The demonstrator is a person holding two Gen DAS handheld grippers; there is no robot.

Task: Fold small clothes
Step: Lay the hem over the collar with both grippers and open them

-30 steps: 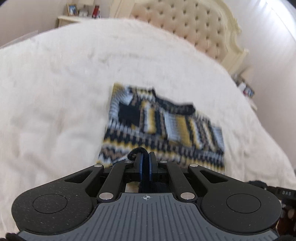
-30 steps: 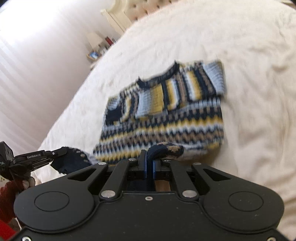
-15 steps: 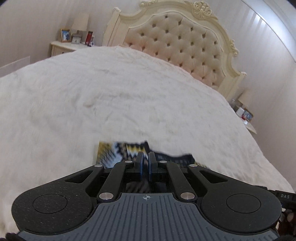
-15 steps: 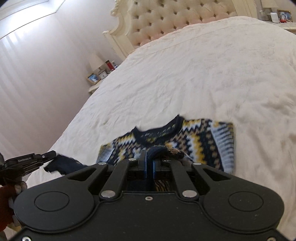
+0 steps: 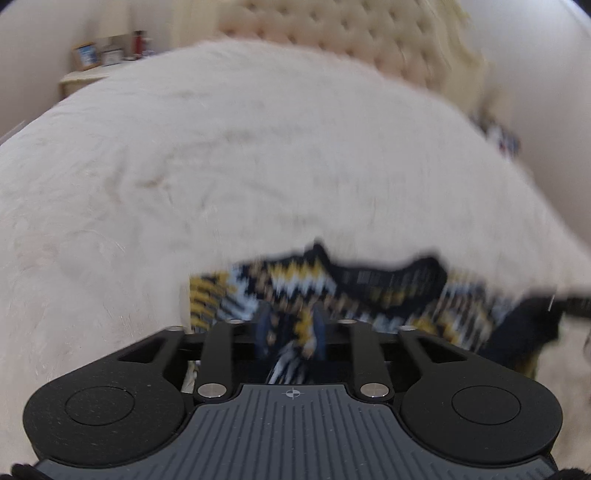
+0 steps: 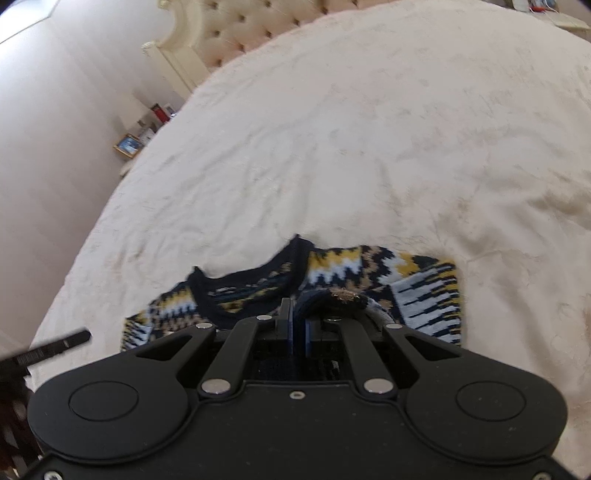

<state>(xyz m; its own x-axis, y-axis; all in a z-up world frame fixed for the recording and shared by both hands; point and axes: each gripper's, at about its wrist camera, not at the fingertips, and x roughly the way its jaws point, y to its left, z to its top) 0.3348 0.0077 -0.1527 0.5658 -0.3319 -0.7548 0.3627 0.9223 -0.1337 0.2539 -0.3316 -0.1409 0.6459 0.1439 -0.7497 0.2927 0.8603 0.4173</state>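
Observation:
A small knitted sweater [image 6: 354, 273] with a navy, yellow, white and tan zigzag pattern lies folded on the white bed cover; its navy collar faces the headboard. It also shows, blurred, in the left wrist view [image 5: 295, 284]. My right gripper [image 6: 298, 321] is shut on the sweater's near navy edge. My left gripper [image 5: 290, 326] is open, its blue pads apart over the sweater's near edge. The right gripper's tip [image 5: 569, 306] shows at the right of the left wrist view, and the left gripper's tip [image 6: 55, 347] at the left of the right wrist view.
The white bed cover [image 6: 369, 147] stretches far ahead to a cream tufted headboard [image 6: 251, 26]. A nightstand [image 6: 147, 136] with a picture frame and small items stands at one side of the bed, another [image 5: 96, 70] at the other side.
Both grippers carried the sweater's near edge forward toward the collar, folding it in half. The left gripper has opened and let go of the cloth; the right stays shut on it.

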